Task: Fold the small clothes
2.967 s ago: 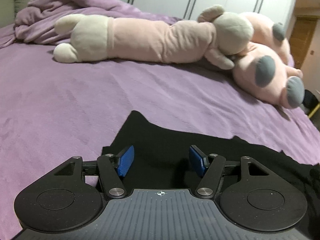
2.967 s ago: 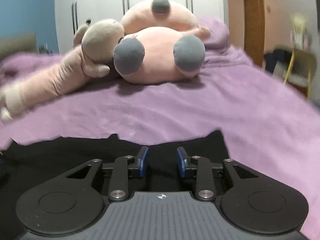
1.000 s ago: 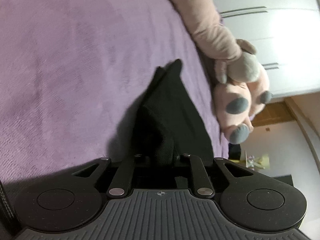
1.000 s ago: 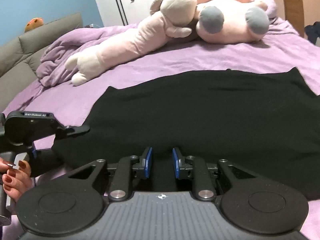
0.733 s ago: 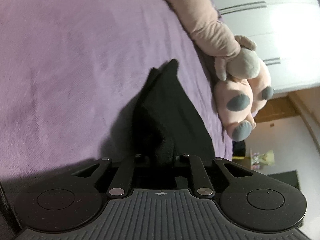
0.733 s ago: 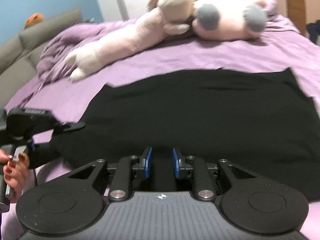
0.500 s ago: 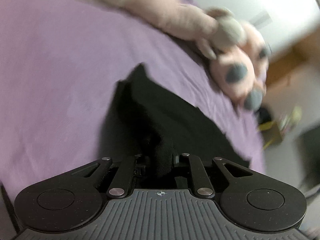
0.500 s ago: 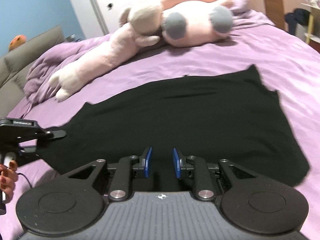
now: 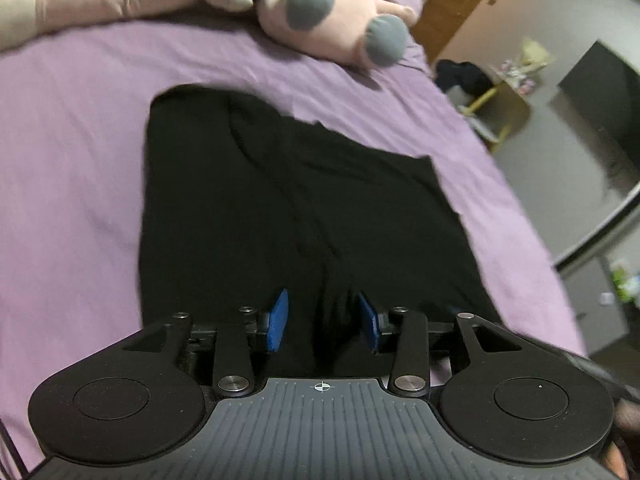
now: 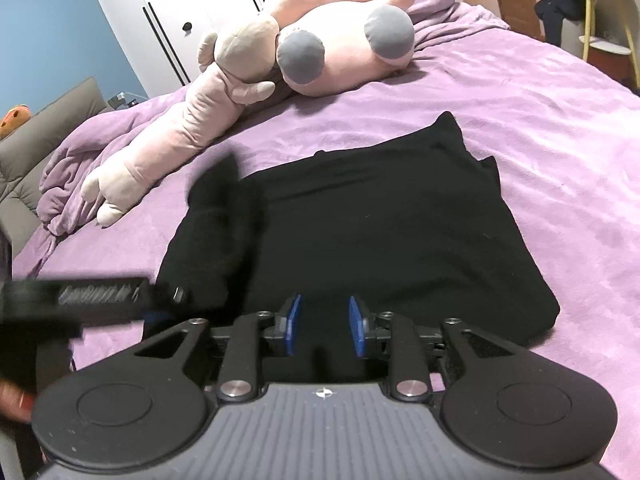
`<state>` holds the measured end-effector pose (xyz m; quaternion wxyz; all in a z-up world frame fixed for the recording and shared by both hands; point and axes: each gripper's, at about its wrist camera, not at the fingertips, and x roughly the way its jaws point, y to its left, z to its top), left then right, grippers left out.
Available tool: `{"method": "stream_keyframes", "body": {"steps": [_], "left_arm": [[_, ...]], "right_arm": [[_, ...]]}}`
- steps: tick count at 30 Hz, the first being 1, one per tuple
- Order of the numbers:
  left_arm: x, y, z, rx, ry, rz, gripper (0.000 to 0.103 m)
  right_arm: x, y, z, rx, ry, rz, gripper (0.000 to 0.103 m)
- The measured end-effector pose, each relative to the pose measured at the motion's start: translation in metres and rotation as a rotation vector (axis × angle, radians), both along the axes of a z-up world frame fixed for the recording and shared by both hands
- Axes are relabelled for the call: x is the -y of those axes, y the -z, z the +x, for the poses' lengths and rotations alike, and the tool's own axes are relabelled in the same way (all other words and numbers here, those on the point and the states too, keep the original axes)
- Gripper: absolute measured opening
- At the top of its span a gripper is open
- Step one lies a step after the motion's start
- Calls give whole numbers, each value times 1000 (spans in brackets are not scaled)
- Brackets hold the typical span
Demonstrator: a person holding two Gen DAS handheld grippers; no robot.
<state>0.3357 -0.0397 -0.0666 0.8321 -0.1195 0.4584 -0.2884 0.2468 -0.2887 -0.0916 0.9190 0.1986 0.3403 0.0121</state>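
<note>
A black garment (image 9: 304, 196) lies folded over on the purple bed (image 9: 72, 168); it also shows in the right wrist view (image 10: 384, 232). My left gripper (image 9: 322, 320) is open at the garment's near edge, with a ridge of black cloth standing between its blue pads (image 9: 278, 320) without being pinched. My right gripper (image 10: 324, 326) is open too, just above the near edge, its pads (image 10: 292, 324) apart from the cloth. The left gripper also shows, blurred, in the right wrist view (image 10: 80, 300) at the garment's left side.
A long pink plush (image 10: 192, 120) and a round pink plush with grey spots (image 10: 344, 48) lie at the head of the bed. A bunched purple blanket (image 10: 68, 172) lies far left. A chair with dark clothes (image 10: 580, 12) stands beyond the bed's right edge.
Both grippers carried the garment's near edge over and folded it. Both have opened and let the cloth go. The left gripper has swung across to the right.
</note>
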Motion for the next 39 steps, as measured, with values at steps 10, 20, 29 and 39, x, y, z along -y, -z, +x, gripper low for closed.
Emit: {"method": "stream_keyframes", "body": {"steps": [10,20,29,39], "left_arm": [[-42,12,-9,28,-180,49,49],[-50,10,-16,39,-176,44,50],[-56,5,-15,39,-194,32,56],[-66,29,-2,-60,-214,-73,56]], "right_arm": [[-23,15,39,-49,-113,260,51],[-14,43,55,-100,-103,540,53],[-12,44,50,-85,-146,604,7],[2,25,43,-48,-141,334,45]]}}
